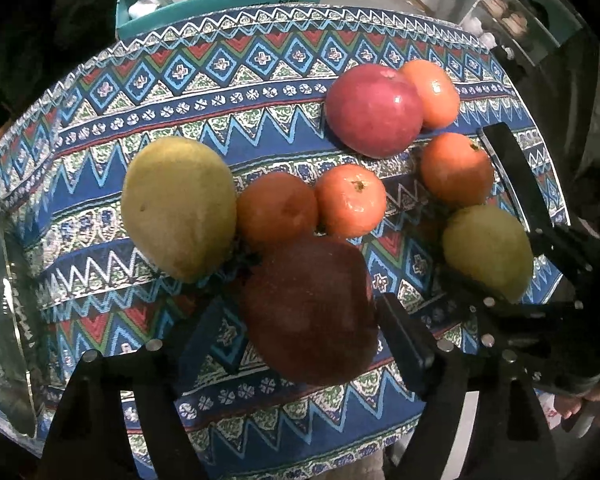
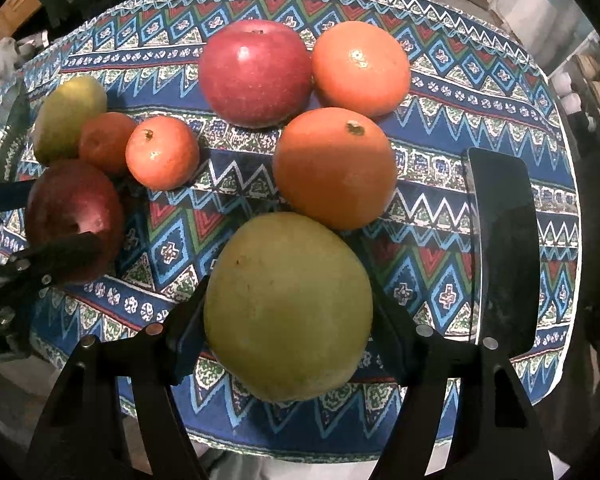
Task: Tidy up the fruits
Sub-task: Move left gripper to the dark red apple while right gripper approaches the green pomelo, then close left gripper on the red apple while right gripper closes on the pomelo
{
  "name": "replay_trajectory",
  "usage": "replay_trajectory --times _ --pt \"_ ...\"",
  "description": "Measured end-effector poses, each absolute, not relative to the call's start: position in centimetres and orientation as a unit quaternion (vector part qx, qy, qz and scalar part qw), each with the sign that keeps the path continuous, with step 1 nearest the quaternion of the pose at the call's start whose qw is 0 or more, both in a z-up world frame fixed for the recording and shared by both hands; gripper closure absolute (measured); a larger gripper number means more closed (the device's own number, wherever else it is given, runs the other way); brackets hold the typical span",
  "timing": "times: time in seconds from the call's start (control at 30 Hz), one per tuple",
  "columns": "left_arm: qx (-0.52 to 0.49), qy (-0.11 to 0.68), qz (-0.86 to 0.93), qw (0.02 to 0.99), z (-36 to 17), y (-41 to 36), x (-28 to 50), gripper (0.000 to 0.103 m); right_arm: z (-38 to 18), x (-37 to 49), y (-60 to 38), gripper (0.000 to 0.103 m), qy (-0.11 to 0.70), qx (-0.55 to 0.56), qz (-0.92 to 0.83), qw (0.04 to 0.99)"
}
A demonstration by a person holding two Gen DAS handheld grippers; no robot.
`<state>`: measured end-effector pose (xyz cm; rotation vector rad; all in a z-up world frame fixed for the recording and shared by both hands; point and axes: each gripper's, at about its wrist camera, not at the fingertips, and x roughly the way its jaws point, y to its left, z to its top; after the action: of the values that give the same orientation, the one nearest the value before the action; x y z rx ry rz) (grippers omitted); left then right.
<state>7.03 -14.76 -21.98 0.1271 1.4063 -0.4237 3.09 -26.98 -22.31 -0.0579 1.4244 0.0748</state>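
Observation:
Fruit lies on a patterned tablecloth point(image 1: 260, 100). My left gripper point(image 1: 312, 336) points down around a dark red apple point(image 1: 312, 308). Its right finger touches the apple and its left finger stands close beside it, so it reads as open. My right gripper point(image 2: 290, 332) is shut on a yellow-green pear point(image 2: 288, 304), with a finger on each side. The same pear point(image 1: 488, 252) shows at the right of the left wrist view. A second green pear point(image 1: 178, 208), a second red apple point(image 1: 374, 110) and several oranges point(image 1: 350, 200) lie loose nearby.
A glass bowl's rim point(image 1: 4, 300) shows at the far left. A black flat slab point(image 2: 500, 248) lies to the right of the held pear. A teal box point(image 1: 220, 0) stands behind the table. An orange point(image 2: 334, 168) touches the held pear's far side.

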Motion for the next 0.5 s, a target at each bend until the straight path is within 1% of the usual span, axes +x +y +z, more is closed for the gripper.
replay_trajectory --times 0.13,0.2,0.27,0.5 --pt "0.042 0.647 -0.197 0.735 -22.7 -14.9 7.6 0.021 -21.6 3.2 -27.4 0.031 0.651 -0.022 0.033 0.758" --pt "0.031 0.651 -0.204 0.731 -23.2 -15.0 7.8 0.024 -21.6 3.3 -27.4 0.031 0.648 -0.02 0.034 0.76" --pt "0.013 0.657 -0.215 0.722 -23.5 -15.2 7.7 0.035 -21.4 4.2 -27.1 0.031 0.645 -0.015 0.033 0.763" --pt "0.011 0.652 -0.229 0.722 -23.5 -15.4 7.6 0.036 -19.8 2.9 -28.5 0.031 0.643 0.0 0.04 0.765"
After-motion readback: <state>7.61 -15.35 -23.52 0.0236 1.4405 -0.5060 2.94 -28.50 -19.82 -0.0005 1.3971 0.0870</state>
